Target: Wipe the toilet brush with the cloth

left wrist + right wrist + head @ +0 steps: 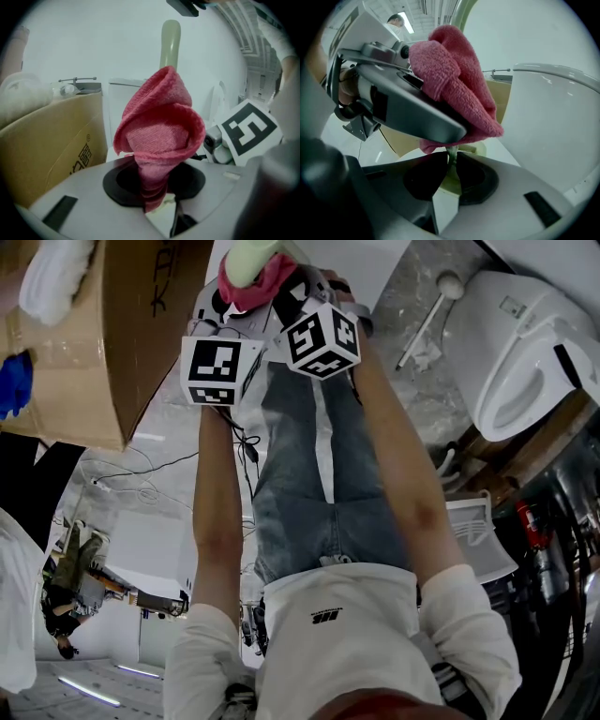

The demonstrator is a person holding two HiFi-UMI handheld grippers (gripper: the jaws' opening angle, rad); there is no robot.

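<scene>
The pink cloth (161, 136) is bunched around the pale green toilet brush handle (169, 42), which rises upright behind it. My left gripper (152, 187) is shut on the cloth's lower folds. In the right gripper view, my right gripper (451, 161) is shut on the thin green stem of the brush (451, 154), just below the cloth (457, 93). In the head view both grippers meet at the top. The left gripper (242, 304) and the right gripper (292, 289) are close together under the cloth (255, 285).
A cardboard box (103, 343) stands close on the left. A white toilet (525, 343) is at the right, with another long-handled brush (427, 320) lying on the grey floor beside it. The person's legs (309, 456) are below the grippers.
</scene>
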